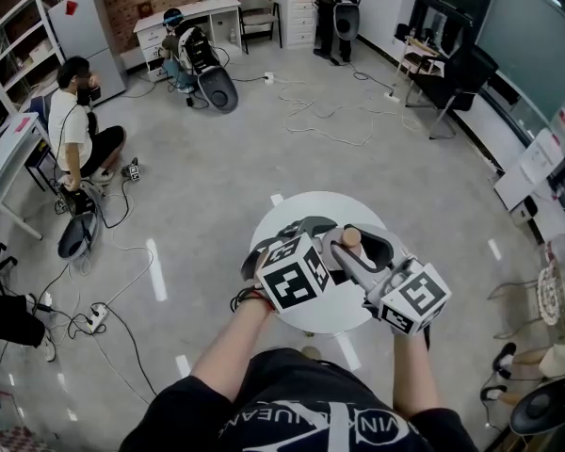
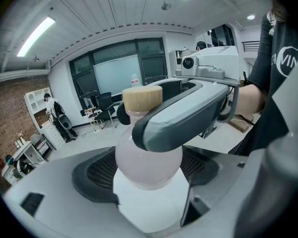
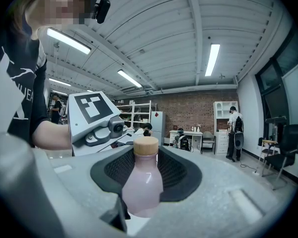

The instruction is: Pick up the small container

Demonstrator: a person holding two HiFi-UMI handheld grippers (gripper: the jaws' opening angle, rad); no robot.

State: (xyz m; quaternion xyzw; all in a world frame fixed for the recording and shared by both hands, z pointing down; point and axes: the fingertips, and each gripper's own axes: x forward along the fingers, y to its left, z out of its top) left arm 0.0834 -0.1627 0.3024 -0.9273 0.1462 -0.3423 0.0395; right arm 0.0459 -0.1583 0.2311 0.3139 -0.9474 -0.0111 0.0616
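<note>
In the head view, your two grippers meet over the round white table (image 1: 301, 205). Between them stands the small pale pink bottle (image 1: 351, 237), only its tan, wood-coloured cap showing. Your left gripper (image 1: 322, 235) reaches it from the left and your right gripper (image 1: 363, 252) from the right, so the curved jaws ring the cap.

In the left gripper view, the bottle (image 2: 148, 157) sits dead centre and upright between the black mesh pads (image 2: 94, 175). Its round body fills the whole gap, and each pad meets a side with no space showing, so this gripper is clamped on it. One grey jaw of your right gripper crosses in front of the bottle's shoulder, just under the cap (image 2: 142, 98). White table surface shows below the base, but you cannot tell from here whether the bottle rests on it or hangs clear.

In the right gripper view, the bottle (image 3: 142, 187) again stands upright in the middle. Its lower body is seated between the black pads (image 3: 181, 175), and both jaws lie against its sides, set wide. The left gripper's marker cube (image 3: 92, 108) sits just beyond, at the far left.
</note>
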